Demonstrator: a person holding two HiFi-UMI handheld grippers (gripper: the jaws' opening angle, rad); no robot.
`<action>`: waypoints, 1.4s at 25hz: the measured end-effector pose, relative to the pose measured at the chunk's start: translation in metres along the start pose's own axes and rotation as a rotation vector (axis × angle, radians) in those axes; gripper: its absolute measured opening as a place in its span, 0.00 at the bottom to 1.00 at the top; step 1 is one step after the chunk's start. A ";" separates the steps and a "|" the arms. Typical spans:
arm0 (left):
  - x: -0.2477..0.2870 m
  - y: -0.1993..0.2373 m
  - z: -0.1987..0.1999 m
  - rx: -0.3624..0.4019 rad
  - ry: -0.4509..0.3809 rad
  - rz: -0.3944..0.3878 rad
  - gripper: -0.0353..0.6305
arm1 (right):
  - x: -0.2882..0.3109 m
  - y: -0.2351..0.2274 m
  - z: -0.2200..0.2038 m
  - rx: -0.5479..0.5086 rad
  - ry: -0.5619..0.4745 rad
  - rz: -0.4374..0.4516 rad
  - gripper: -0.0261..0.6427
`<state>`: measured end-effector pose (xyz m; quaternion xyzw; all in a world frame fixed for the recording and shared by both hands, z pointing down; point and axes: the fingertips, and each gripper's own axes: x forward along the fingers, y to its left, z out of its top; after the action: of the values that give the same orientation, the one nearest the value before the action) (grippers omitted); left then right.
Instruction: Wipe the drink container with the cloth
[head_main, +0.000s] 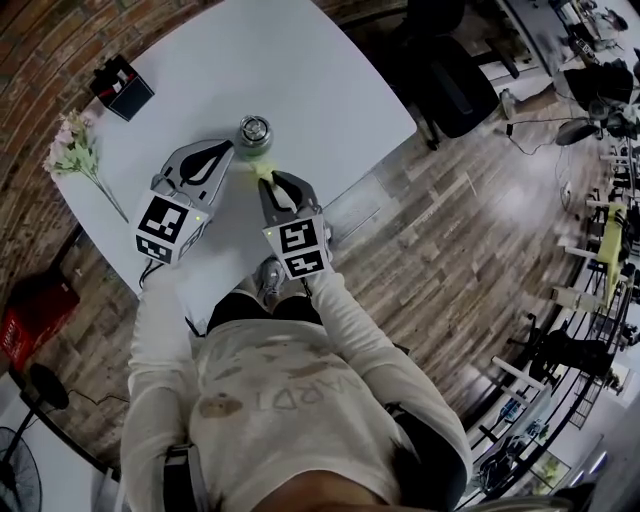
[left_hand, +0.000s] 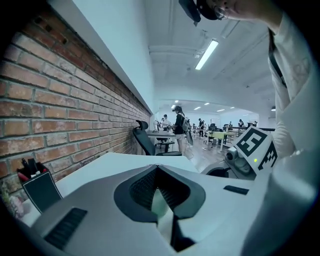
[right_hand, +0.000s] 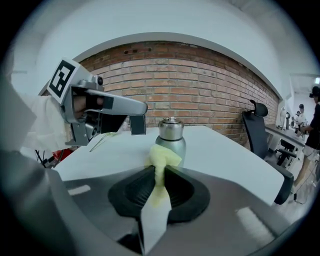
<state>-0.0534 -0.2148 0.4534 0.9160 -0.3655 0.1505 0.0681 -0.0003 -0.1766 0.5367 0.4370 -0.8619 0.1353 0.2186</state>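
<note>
**Position of parts.** The cylindrical brushed-steel drink container (head_main: 254, 131) stands upright in the middle part of the white desk (head_main: 330, 90), well clear of every edge. Its long axis is vertical, with the rounded cap on top.

**Right hand-held gripper** (right_hand: 159, 170). The jaws are closed on a crumpled pale yellow cloth (right_hand: 161, 157), and a tuft of it sticks out past the tips. In the right gripper view the drink container (right_hand: 171, 137) lies straight ahead along the jaw line, and the tuft overlaps its lower body. It cannot be told whether the cloth is touching the metal or is just short of it. In the head view this hand-held gripper (head_main: 268, 178) reaches in from the near edge of the desk, with the cloth (head_main: 262, 168) between its tips and the container.

**Left hand-held gripper** (left_hand: 156, 169). The jaws are drawn together at the tips and grip nothing. In the head view its tips (head_main: 227, 148) are just beside the container, on the side towards the left corner of the desk. From the right gripper view it (right_hand: 107, 107) hangs at about cap height. Its own camera looks past the container, towards the room.

**Relation governing the next move.** The cloth-bearing right hand-held gripper is the one in line with the container. In my judgement, a short push forward would press the cloth against the side wall. The wipe would then run up and down the vertical axis or around it. The left hand-held gripper would have to open before it could steady the container.
</note>
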 end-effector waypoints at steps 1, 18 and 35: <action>-0.004 -0.001 0.000 -0.003 -0.005 0.012 0.06 | -0.004 0.000 0.001 0.004 -0.008 0.000 0.15; -0.076 -0.026 0.020 -0.012 -0.097 0.189 0.06 | -0.071 0.009 0.038 0.010 -0.139 0.009 0.15; -0.133 -0.064 0.041 -0.047 -0.221 0.296 0.06 | -0.139 0.025 0.080 -0.025 -0.288 0.013 0.15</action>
<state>-0.0911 -0.0917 0.3708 0.8615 -0.5048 0.0484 0.0262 0.0317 -0.0996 0.3974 0.4434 -0.8889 0.0618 0.0974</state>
